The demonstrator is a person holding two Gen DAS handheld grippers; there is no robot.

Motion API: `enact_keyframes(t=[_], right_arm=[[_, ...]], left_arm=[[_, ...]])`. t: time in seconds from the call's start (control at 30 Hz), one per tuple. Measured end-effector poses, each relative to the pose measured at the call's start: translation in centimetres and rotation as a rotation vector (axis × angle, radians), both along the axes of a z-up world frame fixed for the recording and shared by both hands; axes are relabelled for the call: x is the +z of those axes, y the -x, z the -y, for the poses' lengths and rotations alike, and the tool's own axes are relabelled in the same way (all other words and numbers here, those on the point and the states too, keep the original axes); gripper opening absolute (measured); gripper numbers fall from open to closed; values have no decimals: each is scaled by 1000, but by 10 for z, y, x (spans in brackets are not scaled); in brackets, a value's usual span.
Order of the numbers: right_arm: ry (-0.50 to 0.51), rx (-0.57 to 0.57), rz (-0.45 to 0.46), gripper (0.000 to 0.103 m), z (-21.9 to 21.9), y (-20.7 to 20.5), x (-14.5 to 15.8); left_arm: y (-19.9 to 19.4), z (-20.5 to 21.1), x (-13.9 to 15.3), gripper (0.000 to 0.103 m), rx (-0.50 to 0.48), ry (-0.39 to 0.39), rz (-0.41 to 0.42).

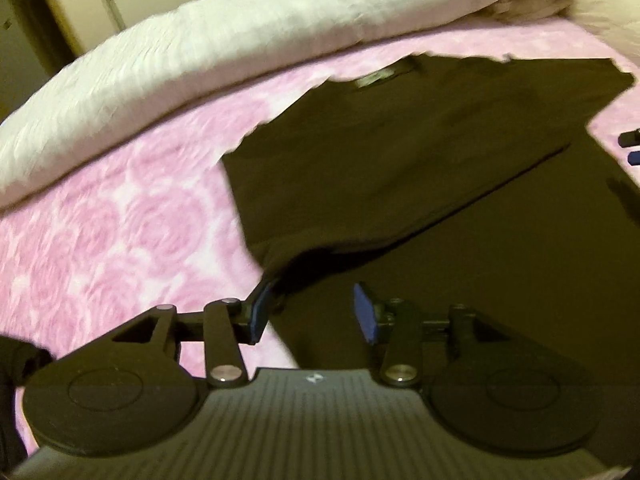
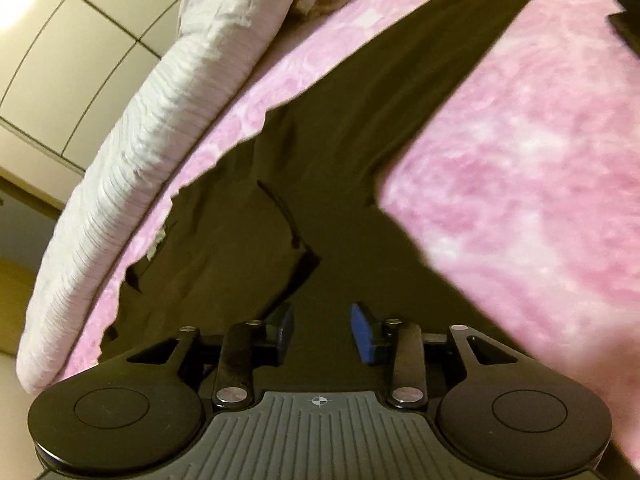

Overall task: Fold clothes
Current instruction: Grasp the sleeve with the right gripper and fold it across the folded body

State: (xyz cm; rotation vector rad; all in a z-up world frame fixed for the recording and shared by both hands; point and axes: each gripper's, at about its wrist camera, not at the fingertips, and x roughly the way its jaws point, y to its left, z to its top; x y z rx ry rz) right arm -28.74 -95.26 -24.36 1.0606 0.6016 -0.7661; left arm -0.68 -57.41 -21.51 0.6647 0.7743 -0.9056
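Observation:
A black long-sleeved shirt (image 1: 400, 160) lies spread on a pink rose-patterned bed cover (image 1: 120, 232), its left sleeve folded across the body. My left gripper (image 1: 314, 312) is open just above the shirt's lower left edge, its left pad (image 1: 260, 312) beside the folded corner. In the right wrist view the shirt (image 2: 360, 140) stretches away, one sleeve (image 2: 460, 40) reaching far right. My right gripper (image 2: 322, 334) is open low over the shirt body, nothing between its blue pads. The right gripper's fingertips (image 1: 632, 146) peek in at the left view's right edge.
A folded white quilt (image 1: 200, 52) lies along the far side of the bed, seen again as the quilt (image 2: 160, 120) at left. Pale wardrobe doors (image 2: 60, 40) stand behind it. Bare pink cover (image 2: 520, 160) extends to the right of the shirt.

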Motion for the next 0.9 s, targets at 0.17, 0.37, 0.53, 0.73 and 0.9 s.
enact_keyframes(t=[0.17, 0.37, 0.53, 0.73, 0.9], right_arm=[[65, -63, 8, 41, -4, 39, 48], [136, -110, -38, 48, 28, 82, 85], [194, -179, -33, 50, 101, 111, 98], [198, -219, -48, 51, 234, 108, 61], [189, -240, -90, 52, 344, 98, 20]], left_arm=[[27, 34, 19, 42, -120, 73, -8], [68, 89, 30, 44, -233, 116, -15], [94, 150, 30, 48, -257, 104, -5], [122, 222, 4, 50, -189, 39, -28], [149, 281, -21, 50, -146, -20, -55]])
